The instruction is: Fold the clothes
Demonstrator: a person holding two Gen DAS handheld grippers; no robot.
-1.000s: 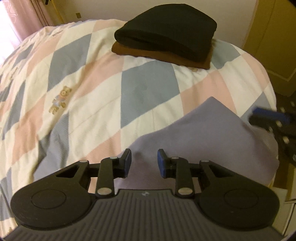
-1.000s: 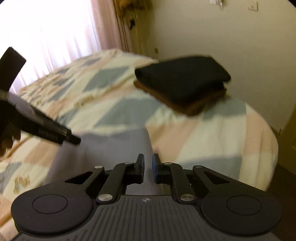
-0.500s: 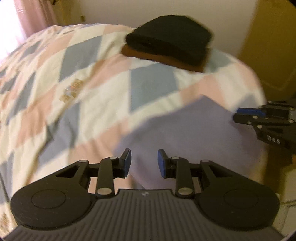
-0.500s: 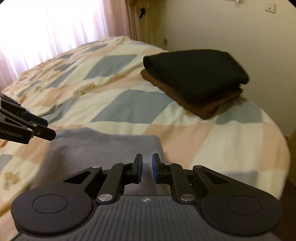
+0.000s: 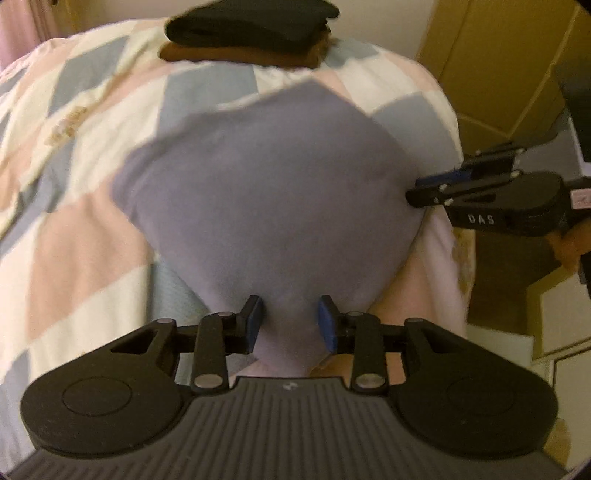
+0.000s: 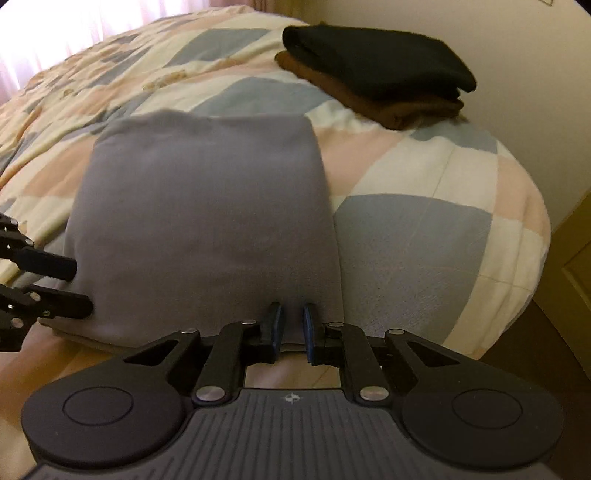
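Note:
A grey-lilac folded garment (image 5: 273,192) (image 6: 207,206) lies flat on the checked quilt (image 5: 74,221) near the bed's corner. My left gripper (image 5: 290,319) hovers at one near corner of it, jaws apart, the cloth showing in the gap with no pad pressing on it. In the right wrist view the left gripper (image 6: 70,284) stands at the garment's left edge. My right gripper (image 6: 293,325) is over the garment's near edge with only a narrow gap between its blue pads and nothing clamped. From the left wrist view, the right gripper (image 5: 413,188) reaches the garment's right corner.
A folded black garment (image 5: 251,22) (image 6: 376,62) rests on a folded brown one (image 5: 207,57) (image 6: 406,107) at the far side of the bed. Yellow-brown cabinet doors (image 5: 498,55) stand right of the bed. A hand (image 5: 569,243) holds the right gripper.
Both grippers have come down and in toward the grey garment, which now fills the middle of each view. The left one swung across to its corner. Neither jaw gap has visibly changed.

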